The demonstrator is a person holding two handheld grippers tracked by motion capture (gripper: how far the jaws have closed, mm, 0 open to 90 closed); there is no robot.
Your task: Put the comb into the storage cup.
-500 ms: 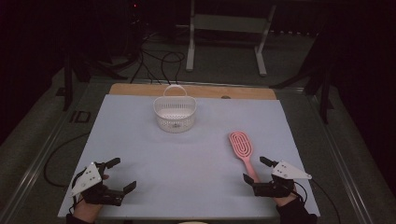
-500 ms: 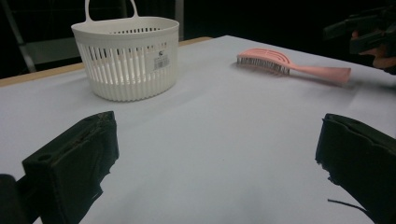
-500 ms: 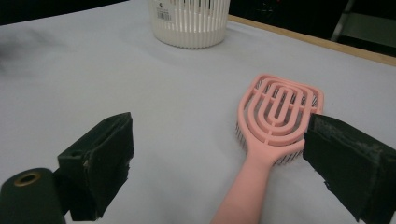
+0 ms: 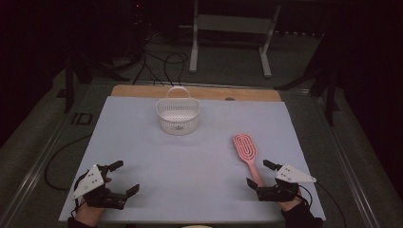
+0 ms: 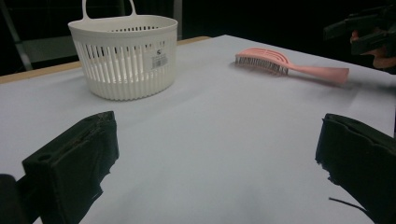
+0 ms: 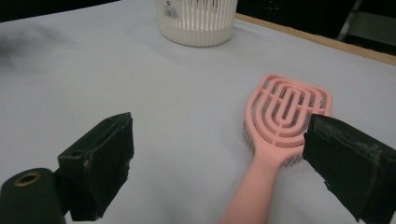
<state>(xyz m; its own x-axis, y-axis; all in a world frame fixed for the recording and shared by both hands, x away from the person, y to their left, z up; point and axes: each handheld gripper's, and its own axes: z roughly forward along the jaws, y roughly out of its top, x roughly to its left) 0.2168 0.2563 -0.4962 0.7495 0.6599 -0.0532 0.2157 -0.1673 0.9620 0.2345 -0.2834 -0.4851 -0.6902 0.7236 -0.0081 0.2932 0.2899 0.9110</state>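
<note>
A dim lab — covered table (image 4: pixel 142 142), floor cables (image 4: pixel 161 61) (metal stand (image 4: pixel 228 28) behind).

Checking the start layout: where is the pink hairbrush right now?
In the high view the pink hairbrush lies on the table's right side, handle end between the right gripper's open jaws, the white basket farther back.

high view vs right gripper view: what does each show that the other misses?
High view alone: the left gripper, open near the table's front left corner, the basket's handle, and the floor cables and metal stand behind the table. Right gripper view alone: the brush's bristles under its head, close up, and the label on the basket's wall. Both: the pink brush, the white basket, and the right gripper, open, with the brush handle between its jaws, untouched.
</note>
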